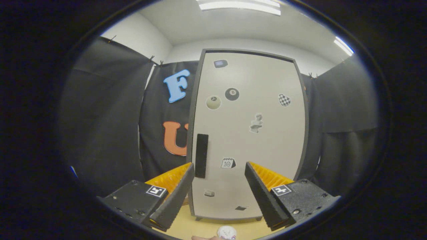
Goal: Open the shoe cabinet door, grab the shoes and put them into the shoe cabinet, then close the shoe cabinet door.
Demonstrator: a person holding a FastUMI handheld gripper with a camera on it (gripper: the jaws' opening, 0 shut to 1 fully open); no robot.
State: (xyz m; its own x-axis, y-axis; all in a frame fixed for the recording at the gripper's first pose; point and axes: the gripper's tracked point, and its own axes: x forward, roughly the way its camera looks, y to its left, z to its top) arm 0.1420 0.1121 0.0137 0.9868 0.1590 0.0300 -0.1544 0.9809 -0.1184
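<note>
- We see the gripper (218, 166) with its fingers spread wide apart and nothing between them; they touch nothing.
- Each finger carries a small square marker on its block, near the base.
- Just ahead, framed between the fingertips, stands the cabinet (248, 133), upright on a pale yellow table (203, 228), resting on short feet.
- Its door (267, 150) is shut, a light panel within a dark frame.
- The handle (201, 155), a dark vertical bar, sits near the door's left edge, close beside the left fingertip in our view, though we judge it lies beyond and apart.
- We count several stickers on the door: a black ball (232, 94), a pale ball (213, 102), a chequered heart (284, 100), a small calendar (228, 163) between the fingers, and a few too small to tell.
- At the near edge of the table, below the fingers, lies a small round white thing (227, 232); we cannot tell what it is.
- Black cloth (106, 120) hangs on both sides of the cabinet, with white wall and ceiling lights (240, 6) above.
</note>
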